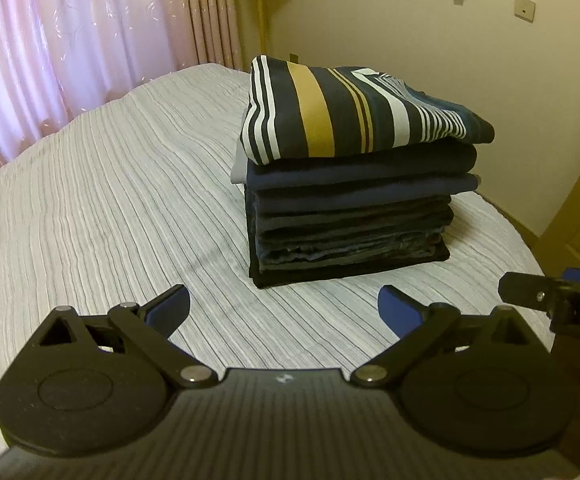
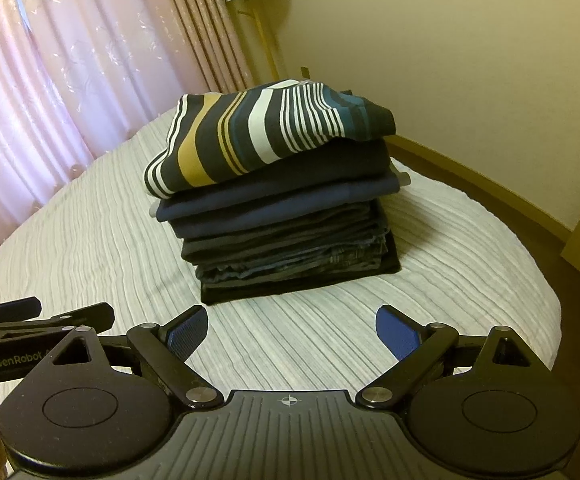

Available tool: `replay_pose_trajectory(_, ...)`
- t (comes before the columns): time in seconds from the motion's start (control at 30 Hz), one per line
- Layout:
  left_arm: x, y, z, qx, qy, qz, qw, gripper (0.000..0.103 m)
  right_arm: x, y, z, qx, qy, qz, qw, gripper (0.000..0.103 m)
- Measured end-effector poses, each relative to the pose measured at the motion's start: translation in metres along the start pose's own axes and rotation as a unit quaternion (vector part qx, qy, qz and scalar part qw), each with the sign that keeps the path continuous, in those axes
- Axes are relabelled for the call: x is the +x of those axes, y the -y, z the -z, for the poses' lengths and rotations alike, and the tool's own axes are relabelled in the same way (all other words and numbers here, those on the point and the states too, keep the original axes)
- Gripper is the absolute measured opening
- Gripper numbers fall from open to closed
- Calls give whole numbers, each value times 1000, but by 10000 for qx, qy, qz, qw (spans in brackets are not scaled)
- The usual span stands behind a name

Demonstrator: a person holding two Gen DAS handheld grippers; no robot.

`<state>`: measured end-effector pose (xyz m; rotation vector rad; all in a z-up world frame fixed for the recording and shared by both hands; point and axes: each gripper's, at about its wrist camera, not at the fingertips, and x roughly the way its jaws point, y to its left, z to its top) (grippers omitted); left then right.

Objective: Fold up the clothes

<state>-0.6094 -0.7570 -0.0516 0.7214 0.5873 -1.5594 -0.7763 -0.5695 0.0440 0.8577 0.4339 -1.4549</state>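
Seemingly crosswise: striped shirt point(image 1: 354, 108) atop stack point(image 1: 350, 216).

A bed point(image 1: 109, 200) in a pale ribbed cover carries one stack of folded clothes point(image 1: 350, 236), dark layers, a striped shirt point(image 1: 330, 112) on top. Around the stack, on every visible side, bare cover.

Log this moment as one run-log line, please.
left gripper: open, empty | right gripper: open, empty | striped shirt: folded, tops stack of clothes | bed: no loose garment in view
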Motion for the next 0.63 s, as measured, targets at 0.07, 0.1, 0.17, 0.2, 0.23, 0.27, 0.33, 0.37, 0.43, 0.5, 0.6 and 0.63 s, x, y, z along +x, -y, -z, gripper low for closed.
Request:
replay_pose_trajectory(0.07,1,1,1,-5,-12,-7,10000,99,1,0,0,-1,-20,-10,10000,94)
replay_pose_trajectory(0.1,1,1,1,5,-12,-13,10000,99,2,0,0,-3,-29,-17,10000,94)
replay_pose_trajectory(0.17,2,2,1,24,-14,-20,10000,99,3,1,0,-5,-47,-27,10000,94)
replay_pose_trajectory(0.2,2,3,1,30,-16,-11,10000,99,3,1,0,-7,-58,-27,10000,94)
replay_pose_trajectory(0.23,2,3,1,33,-20,-10,10000,99,3,1,1,-13,-70,-27,10000,94)
replay_pose_trajectory(0.27,2,4,2,36,-25,-9,10000,99,4,1,1,-20,-83,-25,10000,94)
replay_pose_trajectory(0.33,3,4,2,39,-34,-7,10000,99,4,0,1,-46,-107,-15,9999,94)
replay_pose_trajectory(0.37,4,4,2,35,-35,-5,10000,99,5,0,0,-66,-114,-9,9999,94)
replay_pose_trajectory(0.43,5,5,2,35,-38,-10,10000,99,5,0,0,-108,-121,10,9999,94)
replay_pose_trajectory(0.5,6,5,1,29,-37,-21,10000,99,6,-1,0,-159,-129,45,9998,94)
replay_pose_trajectory(0.6,5,6,1,35,38,-34,10000,99,6,0,0,-176,-141,81,9997,94)
replay_pose_trajectory(0.63,5,6,1,40,71,-39,10000,99,7,0,0,-179,-143,92,9997,94)
